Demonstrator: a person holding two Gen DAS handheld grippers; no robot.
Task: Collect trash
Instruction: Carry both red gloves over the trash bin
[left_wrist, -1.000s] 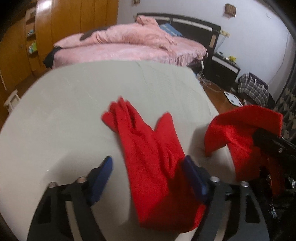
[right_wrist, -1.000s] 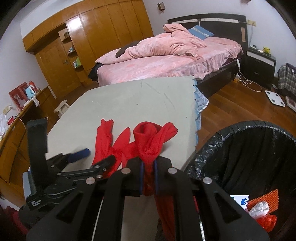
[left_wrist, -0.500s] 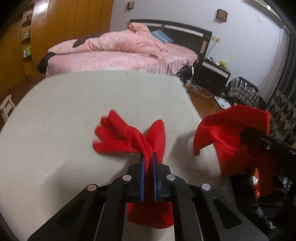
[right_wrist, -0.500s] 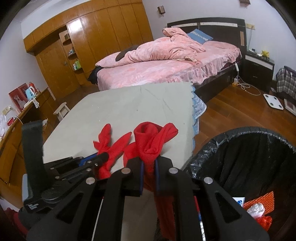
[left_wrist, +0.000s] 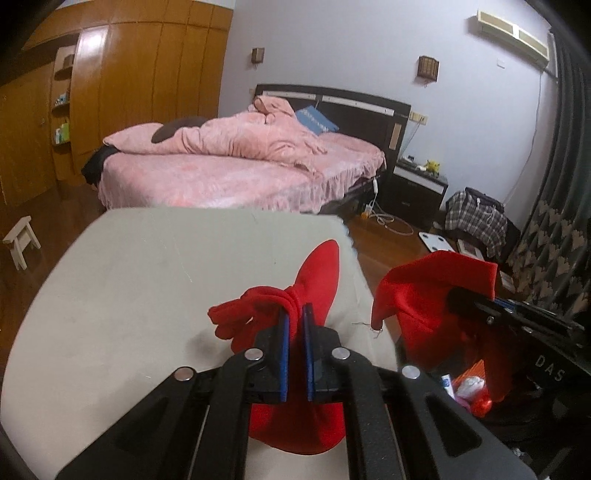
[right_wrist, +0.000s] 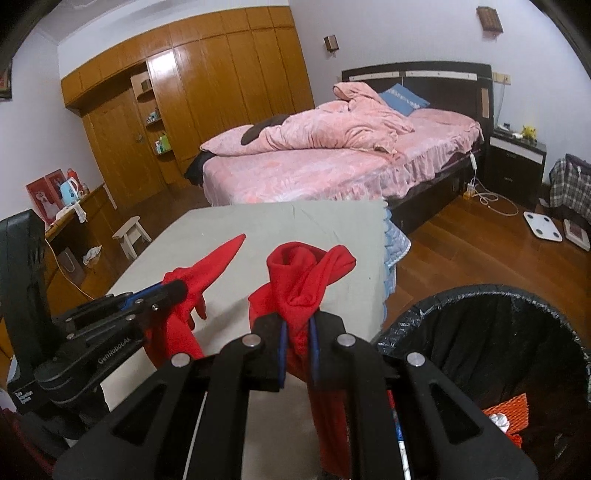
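The left gripper (left_wrist: 294, 319) was clamped on a red glove (left_wrist: 317, 275), its blue pads pinching the bunched cloth at lower centre of the left wrist view. The glove's fingers drooped to the left of the jaws, one tip pointed up toward frame centre, and the cuff hung below the jaws over the grey table (left_wrist: 129, 280). The log figure for this gripper had dropped to fully closed within the last second, with the glove between the pads.

The right gripper (right_wrist: 298, 325) was likewise closed tight on a second red glove (right_wrist: 306, 277), gathered above the jaws at centre of the right wrist view, the rest hanging down behind the fingers.

A black-lined trash bin (right_wrist: 491, 306) occupied the lower right of that view, beside the table edge. Orange mesh and white crumpled scraps lay inside it.

Legible writing: "GenRobot.AI", partly readable, on the left gripper body at lower left of the right wrist view; "DAS" on the right gripper body at the right edge of the left wrist view. Small print on a label at far lower left was too small to read.
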